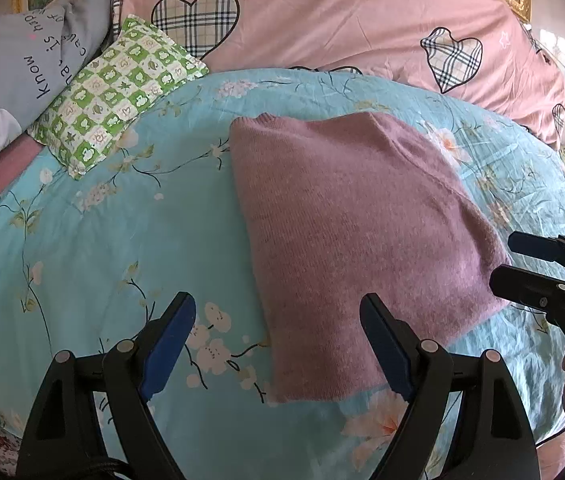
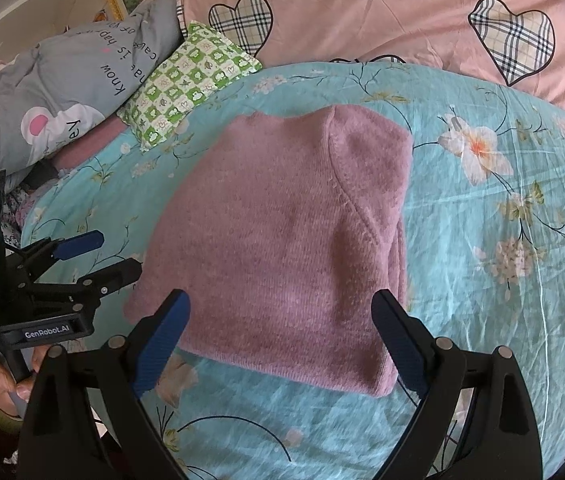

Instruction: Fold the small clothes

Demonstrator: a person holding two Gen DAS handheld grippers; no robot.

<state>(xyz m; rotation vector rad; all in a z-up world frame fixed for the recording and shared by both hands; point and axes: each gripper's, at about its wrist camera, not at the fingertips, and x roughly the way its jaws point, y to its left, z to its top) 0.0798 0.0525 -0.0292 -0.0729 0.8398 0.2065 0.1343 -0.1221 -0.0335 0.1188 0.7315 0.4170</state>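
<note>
Wrinkled turquoise floral bedsheet [image 1: 102,240] covers the bed, with a green checked pillow [image 1: 118,92] and pink heart-print quilt [image 1: 362,28] behind. Fuzzy mauve knit sweater [image 2: 282,240] lies folded into a rough rectangle mid-sheet. Left claw [image 1: 278,344] and right claw [image 2: 282,340] hover spread wide at its near edge, gripping nothing.

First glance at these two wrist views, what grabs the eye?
The folded mauve knit sweater lies mid-frame on the turquoise floral bedspread. Both hand-held grippers, left and right, hang open at its near edge, holding nothing. Behind, a pink quilt with plaid hearts and a green checked pillow at upper left.
</note>
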